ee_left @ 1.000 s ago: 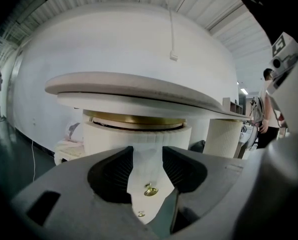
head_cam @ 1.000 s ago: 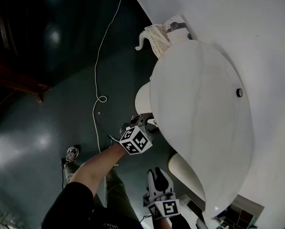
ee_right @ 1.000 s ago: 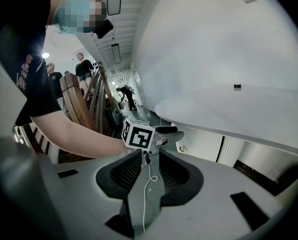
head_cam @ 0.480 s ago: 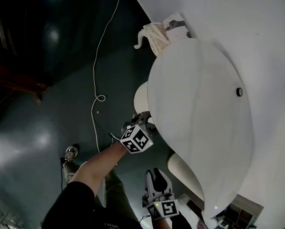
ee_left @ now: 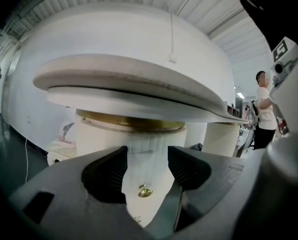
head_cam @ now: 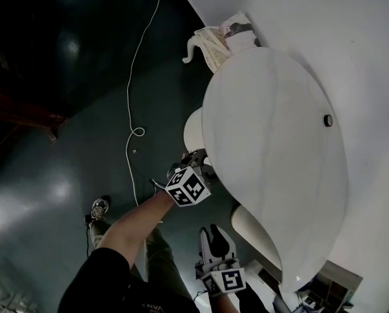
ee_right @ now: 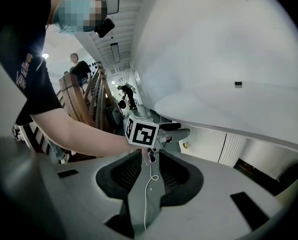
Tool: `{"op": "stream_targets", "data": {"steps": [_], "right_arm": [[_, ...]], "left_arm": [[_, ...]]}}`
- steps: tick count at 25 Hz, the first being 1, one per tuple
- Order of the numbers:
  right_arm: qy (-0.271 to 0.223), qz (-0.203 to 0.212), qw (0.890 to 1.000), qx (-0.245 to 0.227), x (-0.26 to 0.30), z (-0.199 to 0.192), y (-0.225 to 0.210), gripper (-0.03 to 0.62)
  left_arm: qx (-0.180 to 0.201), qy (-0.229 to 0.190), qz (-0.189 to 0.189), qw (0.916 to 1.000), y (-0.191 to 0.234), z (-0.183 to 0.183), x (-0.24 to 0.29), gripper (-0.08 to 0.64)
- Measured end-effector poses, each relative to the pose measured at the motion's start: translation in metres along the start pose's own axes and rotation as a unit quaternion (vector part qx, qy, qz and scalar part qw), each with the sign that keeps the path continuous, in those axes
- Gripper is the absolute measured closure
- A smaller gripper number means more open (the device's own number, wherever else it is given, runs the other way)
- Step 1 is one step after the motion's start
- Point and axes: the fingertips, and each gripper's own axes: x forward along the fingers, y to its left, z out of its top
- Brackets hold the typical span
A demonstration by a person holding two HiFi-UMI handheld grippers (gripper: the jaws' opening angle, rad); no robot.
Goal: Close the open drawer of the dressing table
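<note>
The white dressing table (head_cam: 272, 142) has an oval top over a ribbed round pedestal (ee_left: 139, 144). Its drawer front (ee_left: 153, 204) carries a small brass knob (ee_left: 145, 191). My left gripper (ee_left: 146, 159) points at that front; its jaws have just been opening, and the knob shows in the gap between them, untouched by the pads. In the head view the left gripper (head_cam: 195, 159) sits at the table's near edge. My right gripper (head_cam: 215, 231) hangs lower and apart, open and empty. The right gripper (ee_right: 149, 169) faces the knob (ee_right: 185, 145) and the left marker cube (ee_right: 141, 131).
A white cable (head_cam: 134, 96) trails over the dark floor. A cream carved piece (head_cam: 207, 44) stands beyond the table, and a second ribbed pedestal (head_cam: 253, 230) stands under its near end. People (ee_right: 81, 71) and wooden frames (ee_right: 76, 101) are behind; another person (ee_left: 263, 116) stands to the right.
Almost nothing differs in the head view: the left gripper stays at the table's edge and the right one stays below it. The view has shifted slightly.
</note>
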Motion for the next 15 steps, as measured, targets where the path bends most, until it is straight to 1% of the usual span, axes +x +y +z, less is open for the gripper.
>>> {"op": "stream_targets", "data": {"steps": [4,7,11,15], "right_arm": [[-0.004,-0.002,1.0,-0.001,-0.001,0.002,0.003,0.479],[-0.003,-0.004,1.0,-0.003,-0.002,0.002,0.005,0.479],[-0.007,-0.009,1.0,-0.003,-0.001,0.005,0.007,0.479],[-0.014,-0.019,1.0,0.0,-0.002,0.008,0.009,0.479]], "left_arm": [[-0.001,0.007,-0.006,1.0,-0.002,-0.001,0.0,0.31],[-0.006,0.02,-0.005,0.9998,-0.001,-0.007,-0.002,0.307],[0.001,0.029,0.004,0.9996,-0.001,-0.011,-0.015,0.308],[-0.005,0.02,0.025,0.9995,-0.003,-0.006,-0.043,0.318]]}}
